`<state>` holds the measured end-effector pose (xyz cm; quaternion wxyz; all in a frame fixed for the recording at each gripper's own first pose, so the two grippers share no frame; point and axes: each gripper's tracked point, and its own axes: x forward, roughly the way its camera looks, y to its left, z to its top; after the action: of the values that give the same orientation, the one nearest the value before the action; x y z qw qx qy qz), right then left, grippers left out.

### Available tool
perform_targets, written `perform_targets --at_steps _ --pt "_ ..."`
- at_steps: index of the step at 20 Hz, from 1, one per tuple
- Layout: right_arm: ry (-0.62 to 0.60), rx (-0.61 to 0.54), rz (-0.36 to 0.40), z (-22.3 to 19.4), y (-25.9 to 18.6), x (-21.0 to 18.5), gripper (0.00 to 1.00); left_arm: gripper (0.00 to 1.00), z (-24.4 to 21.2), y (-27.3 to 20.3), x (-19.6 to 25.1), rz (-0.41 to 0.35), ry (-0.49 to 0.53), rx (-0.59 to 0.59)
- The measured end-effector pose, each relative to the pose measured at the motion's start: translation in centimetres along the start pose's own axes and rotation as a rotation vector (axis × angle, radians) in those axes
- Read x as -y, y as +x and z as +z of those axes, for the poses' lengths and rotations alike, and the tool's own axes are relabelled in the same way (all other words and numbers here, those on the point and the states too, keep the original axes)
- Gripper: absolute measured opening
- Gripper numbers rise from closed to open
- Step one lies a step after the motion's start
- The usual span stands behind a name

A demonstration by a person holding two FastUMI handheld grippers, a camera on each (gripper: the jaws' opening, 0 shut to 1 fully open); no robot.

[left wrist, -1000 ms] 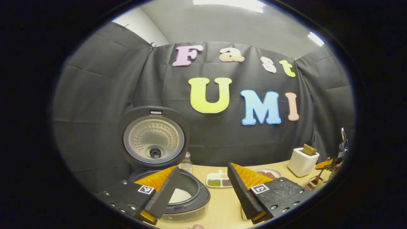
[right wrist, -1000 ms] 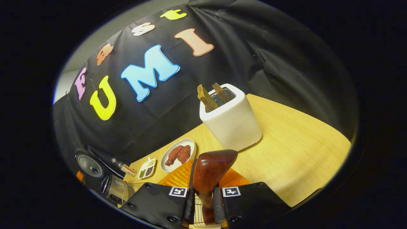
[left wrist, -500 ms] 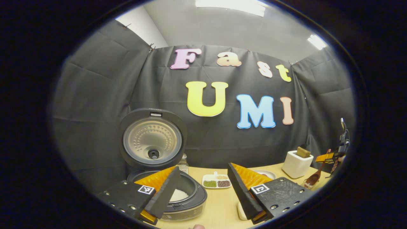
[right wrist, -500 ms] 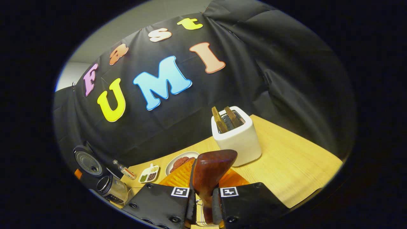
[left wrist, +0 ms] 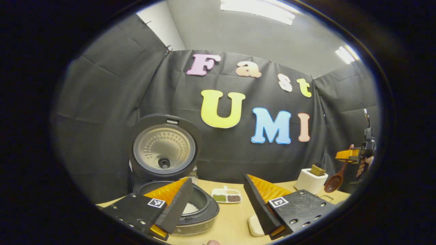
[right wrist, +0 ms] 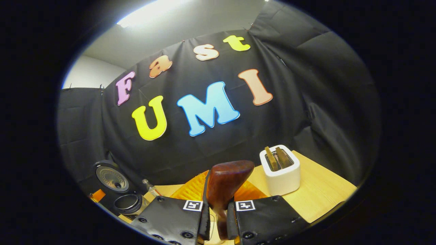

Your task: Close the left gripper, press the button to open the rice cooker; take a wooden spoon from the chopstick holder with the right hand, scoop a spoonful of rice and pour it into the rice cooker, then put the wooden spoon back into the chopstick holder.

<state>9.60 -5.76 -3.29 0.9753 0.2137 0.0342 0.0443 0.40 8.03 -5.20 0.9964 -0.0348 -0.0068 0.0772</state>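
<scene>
- The rice cooker [left wrist: 177, 204] is being shown on the desk [left wrist: 235, 221] with its lid [left wrist: 164, 147] standing raised; white rice is lying inside.
- The left gripper [left wrist: 218, 207] is being held just right of the cooker, jaws released and spread wide.
- The wooden spoon [right wrist: 223, 190] is being gripped by its handle in the clenched jaws of the right gripper [right wrist: 218, 217], far right of the cooker, above the desk beside the toaster [right wrist: 280, 169].

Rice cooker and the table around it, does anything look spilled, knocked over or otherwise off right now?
Nothing stands out. The rice cooker stands open with its lid upright and white rice inside. The toaster stands upright on the table. The right gripper holds the wooden spoon aloft, and I see no spill.
</scene>
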Motion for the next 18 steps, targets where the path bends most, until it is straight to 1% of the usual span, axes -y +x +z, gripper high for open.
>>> perform_targets --at_steps 1,2,5,6,7,9,11,13,16,17,18 --pt "-0.004 0.000 0.027 -0.1 0.1 -1.4 0.21 0.94 -0.1 -0.3 -0.3 0.003 -0.005 0.000" --pt "-0.008 -0.004 0.053 -0.4 0.5 -2.7 0.21 0.92 -0.1 -0.7 -0.6 0.004 -0.009 -0.001" --pt "-0.043 -0.055 0.115 -3.0 1.8 -5.8 0.21 0.92 0.0 -1.6 -1.6 0.013 -0.015 0.003" --pt "-0.059 -0.083 0.131 -4.1 2.3 -6.6 0.21 0.92 -0.1 -1.8 -2.2 0.029 -0.013 0.004" --pt "-0.077 -0.109 0.142 -5.3 2.7 -7.3 0.21 0.94 -0.3 -1.9 -3.0 0.050 -0.008 -0.006" --pt "-0.124 -0.152 0.153 -7.6 3.3 -8.2 0.21 0.91 -1.5 -2.1 -3.5 0.065 -0.002 -0.031" --pt "-0.173 -0.182 0.150 -9.5 4.0 -8.7 0.21 0.92 -2.2 -2.1 -3.5 0.059 -0.012 -0.049" --pt "-0.195 -0.203 0.144 -11.0 4.8 -8.9 0.21 0.92 -2.7 -2.2 -4.1 0.068 -0.027 -0.056" --pt "-0.213 -0.229 0.141 -13.1 5.5 -9.1 0.19 0.92 -2.7 -2.1 -5.6 0.109 -0.066 -0.051" --pt "-0.229 -0.247 0.134 -14.0 5.8 -8.9 0.21 0.93 -3.0 -2.1 -6.3 0.132 -0.062 -0.055" --pt "-0.250 -0.271 0.125 -15.1 6.1 -8.6 0.21 0.94 -3.3 -2.1 -7.3 0.163 -0.048 -0.060"
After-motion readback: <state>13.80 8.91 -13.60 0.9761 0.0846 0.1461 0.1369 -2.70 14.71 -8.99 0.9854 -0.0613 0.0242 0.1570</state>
